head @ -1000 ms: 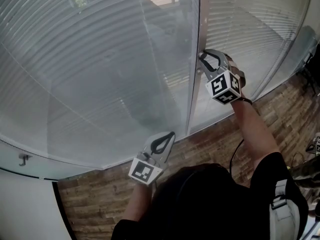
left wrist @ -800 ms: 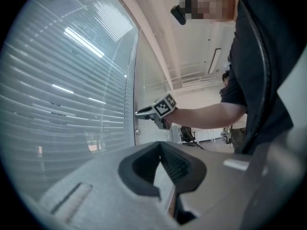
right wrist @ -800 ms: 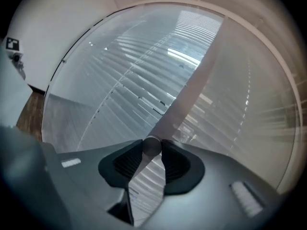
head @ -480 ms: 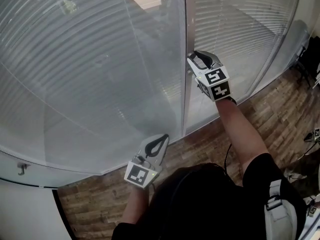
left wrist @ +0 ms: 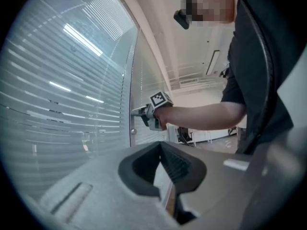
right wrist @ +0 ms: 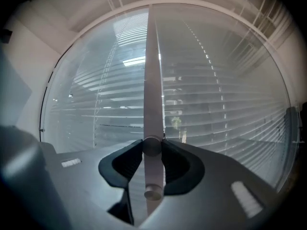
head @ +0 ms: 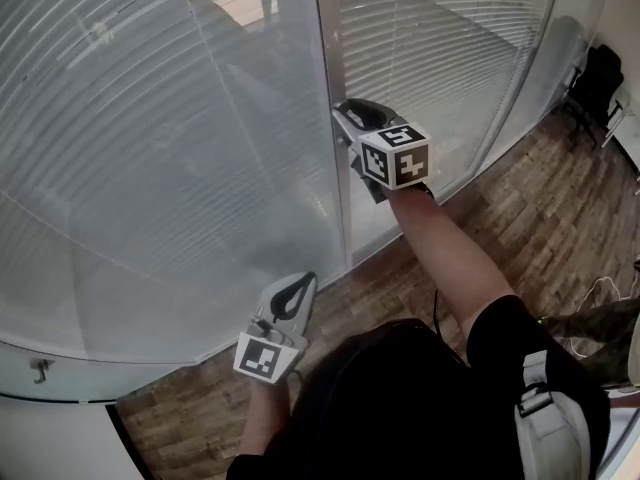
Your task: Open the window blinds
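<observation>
Here the right hand-held gripper (head: 343,118) clamps a small round grey knob (right wrist: 151,146) on the upright window frame (right wrist: 152,80); the left hand-held gripper (head: 305,280) is closed, empty.

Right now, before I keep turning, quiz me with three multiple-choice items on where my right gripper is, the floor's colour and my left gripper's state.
1. Where is the right gripper?
A. On the grey vertical frame post between two glass panes
B. Down at the floor
C. At the far left pane's bottom corner

2. What colour is the floor?
A. White
B. Brown
C. Green

3. What state is the left gripper in?
A. Shut on a knob
B. Holding a cord
C. Shut and empty, away from the glass

Answers:
1. A: the right gripper sits at the grey vertical frame post, closed on a small round grey knob.
2. B: the brown wooden plank floor shows below the panes.
3. C: the left gripper has its jaws together with nothing between them.
</observation>
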A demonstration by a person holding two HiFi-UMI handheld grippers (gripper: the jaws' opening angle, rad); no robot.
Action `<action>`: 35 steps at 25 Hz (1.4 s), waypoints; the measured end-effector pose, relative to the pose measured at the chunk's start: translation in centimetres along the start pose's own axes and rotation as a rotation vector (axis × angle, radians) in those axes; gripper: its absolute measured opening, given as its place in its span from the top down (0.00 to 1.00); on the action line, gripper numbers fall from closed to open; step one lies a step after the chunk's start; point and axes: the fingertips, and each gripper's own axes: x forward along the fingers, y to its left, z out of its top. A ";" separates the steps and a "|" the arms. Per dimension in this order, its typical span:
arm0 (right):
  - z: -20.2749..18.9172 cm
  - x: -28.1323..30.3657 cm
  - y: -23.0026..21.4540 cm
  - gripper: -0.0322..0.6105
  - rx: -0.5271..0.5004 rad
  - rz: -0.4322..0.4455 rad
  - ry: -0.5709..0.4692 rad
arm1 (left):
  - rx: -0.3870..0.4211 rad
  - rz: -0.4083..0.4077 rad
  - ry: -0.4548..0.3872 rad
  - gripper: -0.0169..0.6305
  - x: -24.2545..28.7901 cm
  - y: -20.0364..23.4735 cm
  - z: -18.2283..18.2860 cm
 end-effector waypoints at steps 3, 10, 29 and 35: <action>0.0 -0.4 -0.3 0.76 0.035 -0.011 -0.004 | 0.000 -0.014 0.005 0.97 0.3 -0.4 -0.2; 0.0 -0.4 -0.3 0.76 0.087 -0.021 -0.013 | 0.002 -0.012 0.003 0.97 0.2 0.0 -0.1; 0.0 -0.2 -0.6 0.76 0.077 -0.016 -0.015 | 0.005 -0.017 -0.003 0.97 0.6 -0.1 0.2; 0.2 -1.0 -0.2 0.63 0.048 0.052 -0.025 | 0.003 -0.029 -0.001 0.97 1.0 -0.7 0.2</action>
